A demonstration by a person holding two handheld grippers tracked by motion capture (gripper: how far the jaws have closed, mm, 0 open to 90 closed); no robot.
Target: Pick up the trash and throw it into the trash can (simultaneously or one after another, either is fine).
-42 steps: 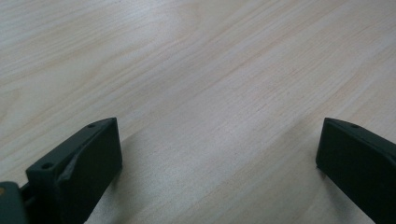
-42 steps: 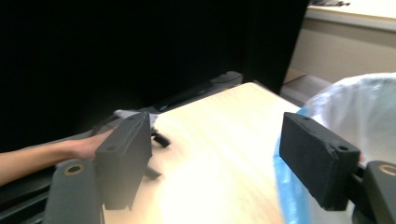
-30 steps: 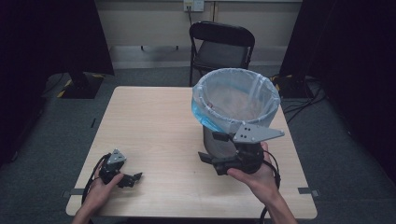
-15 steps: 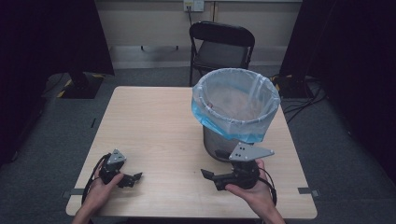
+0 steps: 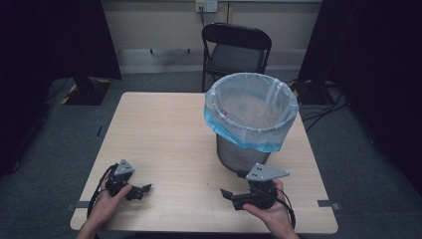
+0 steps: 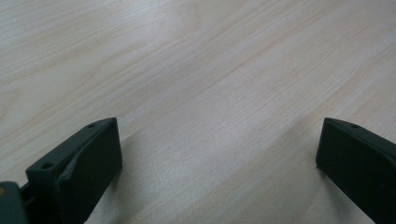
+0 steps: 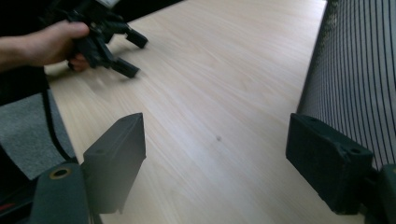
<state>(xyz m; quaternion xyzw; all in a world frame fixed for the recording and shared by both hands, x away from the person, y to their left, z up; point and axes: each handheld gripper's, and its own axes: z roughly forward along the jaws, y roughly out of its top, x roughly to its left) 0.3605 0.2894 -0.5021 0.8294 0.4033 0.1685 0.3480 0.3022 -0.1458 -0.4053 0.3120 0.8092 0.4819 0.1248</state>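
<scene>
Two claws: both held low near the table's near edge, both empty.
High view: left claw (image 5: 142,189) sits by the near left corner; right claw (image 5: 230,195) sits just in front of the bin (image 5: 244,154), which stands upright toward the right edge with a blue-rimmed liner (image 5: 251,112) over its mouth.
Left gripper view: jaws spread wide over bare table (image 6: 210,93), nothing between them.
Right gripper view: jaws wide apart, gripping nothing; the bin's ribbed wall (image 7: 355,79) is just behind the right-hand jaw.
Key relation: the bin is nearest the right claw, well apart from the left.
</scene>
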